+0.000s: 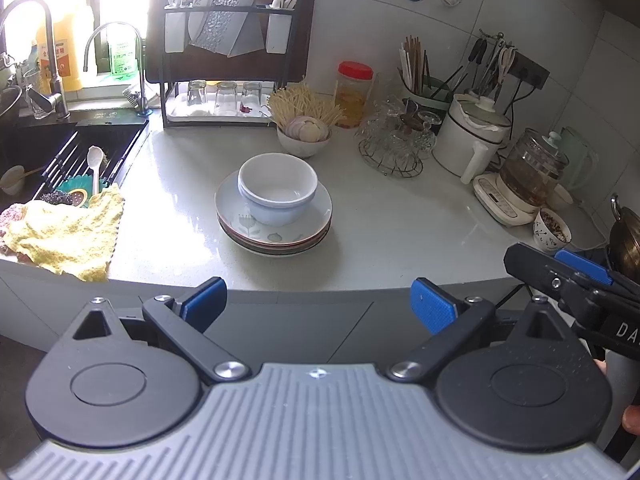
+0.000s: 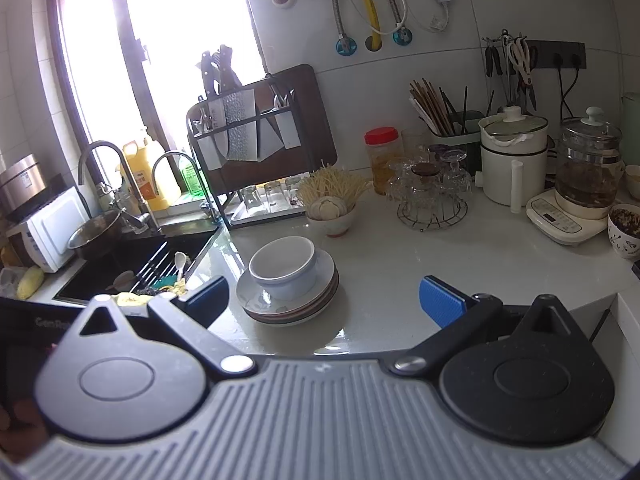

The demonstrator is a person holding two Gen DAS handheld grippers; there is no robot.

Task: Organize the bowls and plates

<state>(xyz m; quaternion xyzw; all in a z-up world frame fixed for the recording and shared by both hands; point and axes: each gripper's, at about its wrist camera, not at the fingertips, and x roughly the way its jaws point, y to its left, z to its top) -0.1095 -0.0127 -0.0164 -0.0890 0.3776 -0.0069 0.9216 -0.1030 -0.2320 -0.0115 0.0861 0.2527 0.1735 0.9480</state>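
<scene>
Nested white bowls [image 1: 277, 188] sit on a stack of several plates [image 1: 240, 216] in the middle of the white counter; the top plate has a leaf pattern. The same bowls [image 2: 285, 266] and plates [image 2: 324, 300] show in the right wrist view. My left gripper [image 1: 318, 306] is open and empty, held back at the counter's front edge, in front of the stack. My right gripper [image 2: 324, 300] is open and empty, also short of the stack; its body [image 1: 576, 280] shows at the right of the left wrist view.
A sink [image 1: 60, 148] with a rack, spoon and yellow cloth [image 1: 64, 232] lies left. A dish rack with glasses [image 1: 224, 96], a bowl of garlic and noodles [image 1: 304, 132], a jar [image 1: 354, 92], glassware [image 1: 394, 140], a cooker [image 1: 472, 136] and kettle [image 1: 528, 172] line the back and right.
</scene>
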